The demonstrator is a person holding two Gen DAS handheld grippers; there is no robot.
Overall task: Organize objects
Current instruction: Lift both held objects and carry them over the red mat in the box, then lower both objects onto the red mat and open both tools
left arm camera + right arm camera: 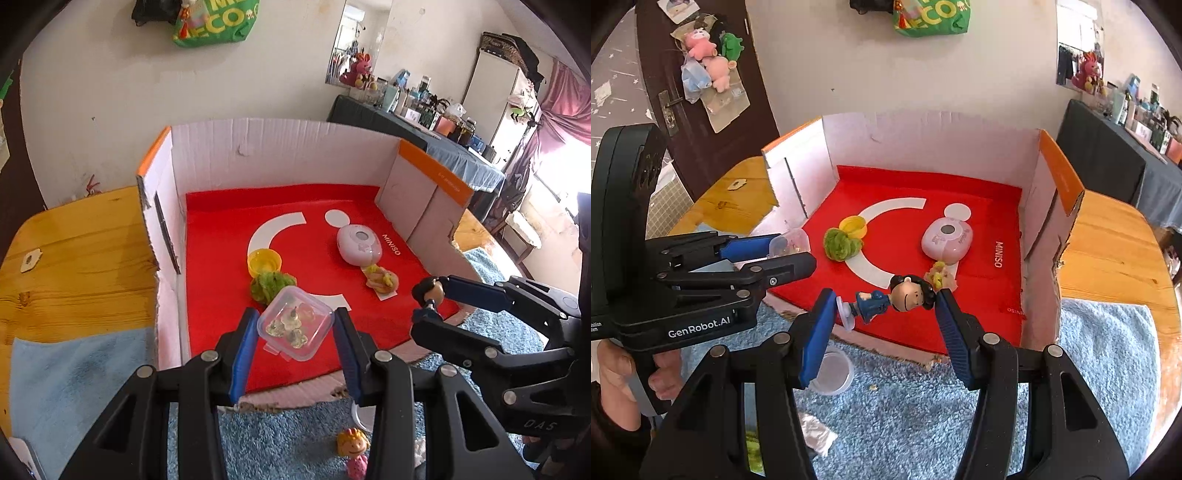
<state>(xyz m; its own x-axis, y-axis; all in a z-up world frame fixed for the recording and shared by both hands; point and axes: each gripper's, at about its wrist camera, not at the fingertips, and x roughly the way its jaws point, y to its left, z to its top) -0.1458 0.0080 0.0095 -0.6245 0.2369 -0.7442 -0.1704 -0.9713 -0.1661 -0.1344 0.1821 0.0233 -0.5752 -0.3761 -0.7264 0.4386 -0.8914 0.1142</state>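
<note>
Both hands loaded, heading for the box

Left gripper pinches the clear container, right gripper clamps the figurine end to end, both over the red mat's near edge; that lengthwise hold could pop loose.

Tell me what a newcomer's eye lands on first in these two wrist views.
The bright red mat lining the open cardboard box dominates both views. Just in front of it, the right gripper clamps a dark-haired figurine sideways, while the left gripper holds a small clear lidded container over the mat's near edge.
</note>
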